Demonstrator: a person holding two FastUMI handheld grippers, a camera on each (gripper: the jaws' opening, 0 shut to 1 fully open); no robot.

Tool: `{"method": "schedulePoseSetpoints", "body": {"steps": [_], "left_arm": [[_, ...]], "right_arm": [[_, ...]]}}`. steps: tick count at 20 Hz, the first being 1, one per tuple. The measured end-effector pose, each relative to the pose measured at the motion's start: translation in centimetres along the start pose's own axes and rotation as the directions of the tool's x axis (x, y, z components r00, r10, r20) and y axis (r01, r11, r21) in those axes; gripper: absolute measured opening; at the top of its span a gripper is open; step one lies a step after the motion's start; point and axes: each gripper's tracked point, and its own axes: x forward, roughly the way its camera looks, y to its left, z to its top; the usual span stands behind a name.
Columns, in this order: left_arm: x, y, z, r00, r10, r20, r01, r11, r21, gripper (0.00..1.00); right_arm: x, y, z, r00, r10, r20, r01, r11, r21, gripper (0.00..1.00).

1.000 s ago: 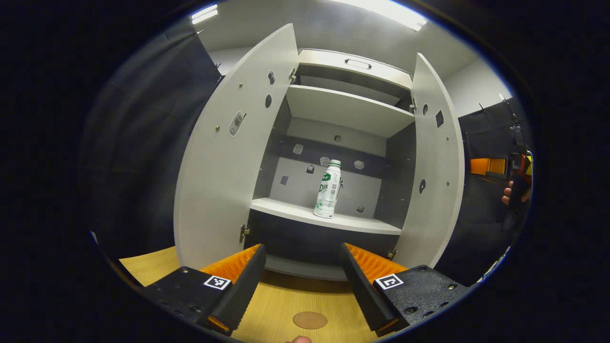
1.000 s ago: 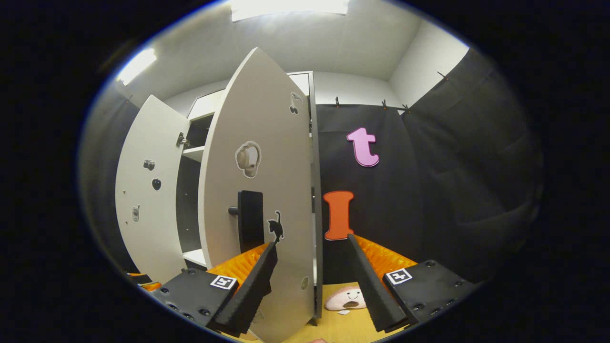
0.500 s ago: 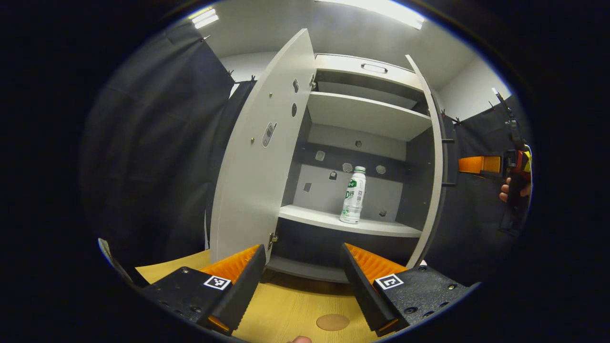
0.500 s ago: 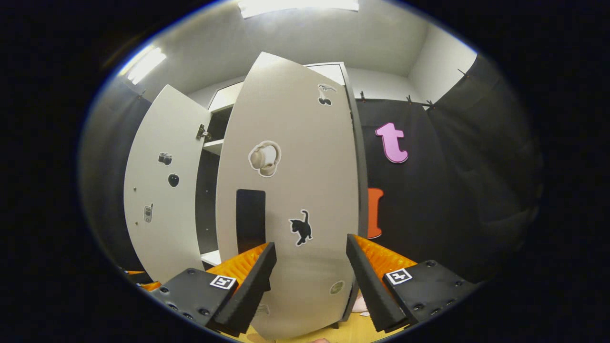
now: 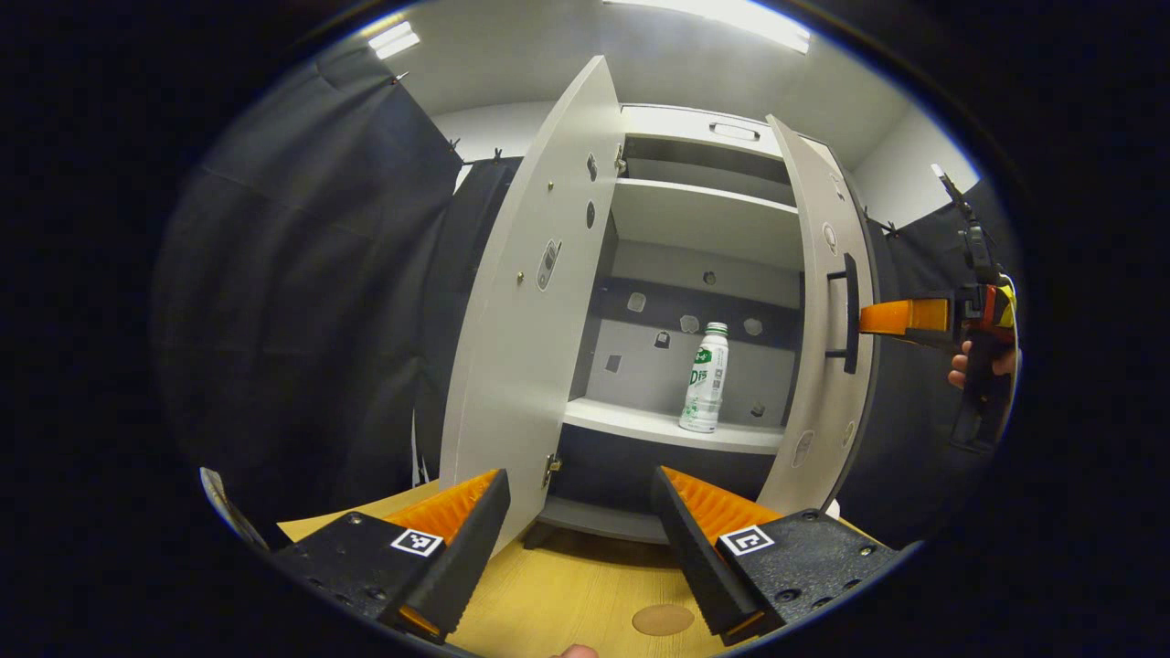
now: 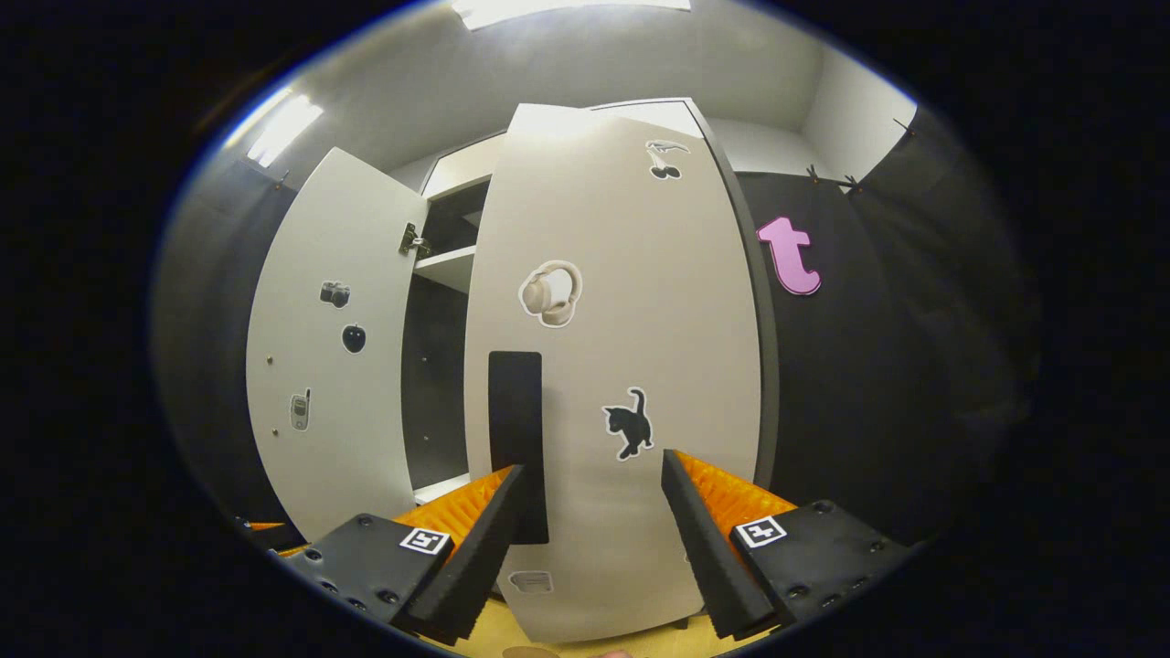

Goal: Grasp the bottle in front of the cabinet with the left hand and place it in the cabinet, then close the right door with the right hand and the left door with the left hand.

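**A:** Bottle (image 5: 705, 377) stands upright on the middle shelf (image 5: 658, 427) inside the cabinet (image 5: 699, 137), so that part looks done. The left gripper (image 5: 580, 539) hangs low over the wooden table (image 5: 558, 594), fingers spread wide and holding nothing. I'd say it's waiting for its turn on the left door (image 5: 526, 302).

**B:** And the right door (image 6: 622, 366) is part-way shut. The right gripper (image 6: 594, 539) faces its outer side, fingers apart, nothing clamped, its left finger (image 6: 480, 548) low in front of the black handle (image 6: 517, 439). Contact? I can't tell from here.

**A:** The left gripper view settles the angle: door edge-on, handle sticking out, the other gripper's orange finger (image 5: 900, 316) just beside it, a hand (image 5: 978, 361) behind.

**B:** The right gripper view gives the cat sticker (image 6: 629, 423) and headphone sticker (image 6: 550, 293).
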Motion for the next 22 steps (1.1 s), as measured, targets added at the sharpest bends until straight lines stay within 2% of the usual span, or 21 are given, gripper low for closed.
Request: {"method": "schedulePoseSetpoints", "body": {"steps": [1,2,3,4,5,6,8,9,14,16,20,22], "left_arm": [[0.1,0.3,0.1,1.000,0.004,0.001,-0.004,1.000,0.002,0.95],[0.1,0.7,0.2,1.000,0.009,0.002,-0.009,1.000,0.004,0.95],[0.2,1.1,0.2,1.000,0.015,0.004,-0.015,1.000,0.003,0.95],[0.3,1.5,0.4,1.000,0.021,0.005,-0.021,1.000,0.002,0.95],[0.4,2.0,0.4,1.000,0.029,0.007,-0.029,1.000,0.002,0.92],[0.6,2.5,0.5,0.999,0.037,0.007,-0.037,0.999,0.001,0.92],[0.8,3.4,0.7,0.999,0.054,0.009,-0.054,0.999,-0.002,0.92],[0.8,3.8,0.8,0.998,0.060,0.011,-0.060,0.998,-0.004,0.95],[0.6,6.4,2.3,0.993,0.114,0.042,-0.114,0.993,0.009,0.94],[0.3,7.6,3.5,0.987,0.148,0.067,-0.148,0.989,-0.003,0.92],[-0.4,12.0,7.2,0.955,0.269,0.127,-0.261,0.962,-0.077,0.94],[0.4,14.1,8.9,0.945,0.300,0.133,-0.292,0.953,-0.073,0.94]], "right_arm": [[0.3,0.0,0.1,1.000,-0.005,0.005,0.005,1.000,0.001,0.97],[0.7,0.1,0.0,1.000,-0.007,-0.002,0.007,1.000,0.001,0.89],[1.0,0.3,-0.1,1.000,-0.010,-0.003,0.010,1.000,0.002,0.95],[1.4,0.5,-0.2,1.000,-0.013,-0.008,0.013,1.000,0.002,0.88],[1.7,0.5,-0.3,1.000,-0.015,-0.013,0.015,1.000,0.003,0.89],[2.1,0.5,-0.4,1.000,-0.019,-0.016,0.019,1.000,0.004,0.95],[2.8,0.8,-0.6,0.999,-0.026,-0.027,0.026,1.000,-0.001,0.95],[2.9,0.9,-0.6,0.999,-0.029,-0.032,0.029,1.000,-0.006,0.95],[3.9,1.3,-0.7,0.998,-0.049,-0.041,0.048,0.999,-0.022,0.95],[4.1,1.2,-0.8,0.997,-0.061,-0.044,0.060,0.998,-0.026,0.95],[3.5,0.6,-0.7,0.996,-0.079,-0.048,0.077,0.996,-0.034,0.96],[2.6,0.1,-1.2,0.995,-0.081,-0.065,0.080,0.996,-0.026,0.98]]}}
